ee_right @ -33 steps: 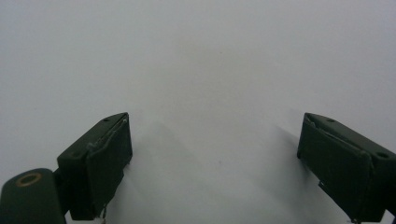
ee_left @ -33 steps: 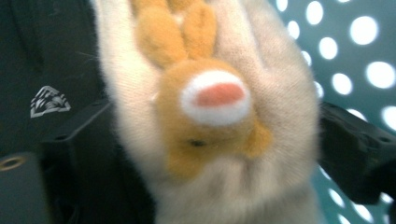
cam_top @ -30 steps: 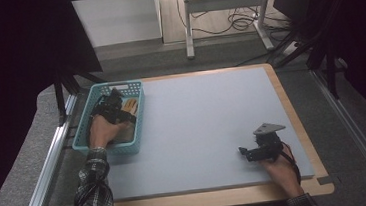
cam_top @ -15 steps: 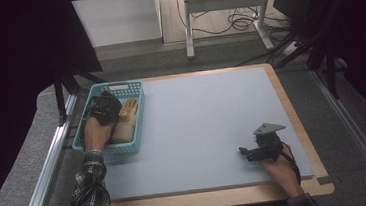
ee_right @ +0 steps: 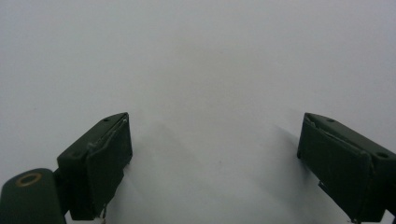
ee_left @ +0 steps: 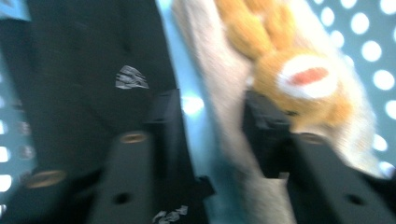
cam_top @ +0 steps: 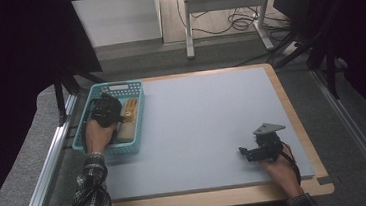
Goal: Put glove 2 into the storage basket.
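Observation:
A teal basket stands at the table's left edge, and my left gripper reaches down into it. Its jaws have just been opening and stand a little apart. A beige cloth pouch with an orange rabbit figure lies in the basket. The pouch's edge runs between the jaws beside the right pad, with a strip of teal floor showing by the left pad. A black object lies to the left of the jaws. My right gripper rests open near the front right of the mat, nothing between its jaws.
A pale blue-grey mat covers most of the wooden table. Metal rails run along both sides. A desk frame and cables stand on the floor beyond the far edge.
My left hand has shifted slightly to the left inside the basket, uncovering more of the beige and orange item. The right hand has stayed put.

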Demonstrator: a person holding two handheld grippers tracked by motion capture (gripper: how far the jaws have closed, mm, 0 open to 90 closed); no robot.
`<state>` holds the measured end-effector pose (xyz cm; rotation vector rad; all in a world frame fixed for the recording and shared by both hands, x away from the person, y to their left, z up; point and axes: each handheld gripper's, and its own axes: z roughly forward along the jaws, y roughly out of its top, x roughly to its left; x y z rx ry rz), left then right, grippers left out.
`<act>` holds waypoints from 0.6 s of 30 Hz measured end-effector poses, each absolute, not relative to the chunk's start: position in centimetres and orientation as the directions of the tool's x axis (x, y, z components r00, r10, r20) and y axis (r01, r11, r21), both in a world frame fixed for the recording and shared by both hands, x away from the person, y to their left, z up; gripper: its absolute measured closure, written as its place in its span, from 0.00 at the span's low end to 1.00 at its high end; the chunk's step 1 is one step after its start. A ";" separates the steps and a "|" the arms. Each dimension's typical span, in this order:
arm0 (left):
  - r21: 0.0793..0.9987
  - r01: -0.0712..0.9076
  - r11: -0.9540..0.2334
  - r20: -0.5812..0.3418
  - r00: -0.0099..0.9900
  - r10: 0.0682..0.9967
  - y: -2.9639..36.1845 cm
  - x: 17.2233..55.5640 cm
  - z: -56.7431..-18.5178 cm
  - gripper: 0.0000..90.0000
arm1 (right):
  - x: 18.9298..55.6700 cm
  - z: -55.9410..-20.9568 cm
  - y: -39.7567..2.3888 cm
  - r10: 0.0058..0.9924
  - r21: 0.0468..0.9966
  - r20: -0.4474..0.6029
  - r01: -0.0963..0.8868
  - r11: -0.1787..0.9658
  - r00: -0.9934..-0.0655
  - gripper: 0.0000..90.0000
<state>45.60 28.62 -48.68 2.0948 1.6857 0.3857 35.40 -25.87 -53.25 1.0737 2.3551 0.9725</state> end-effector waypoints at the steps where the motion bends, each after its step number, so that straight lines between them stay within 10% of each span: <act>1: 0.497 0.851 -0.168 -0.049 0.220 0.974 28.8 45.5 -48.6 0.56 | 35.4 -53.2 -25.9 0.768 0.721 -0.049 0.509 0.470 -0.639 0.11; 18: 0.621 0.781 -0.065 -0.127 0.182 0.975 31.7 43.5 -46.8 0.08 | 35.4 -53.2 -25.9 0.768 0.721 -0.051 0.509 0.470 -0.638 0.11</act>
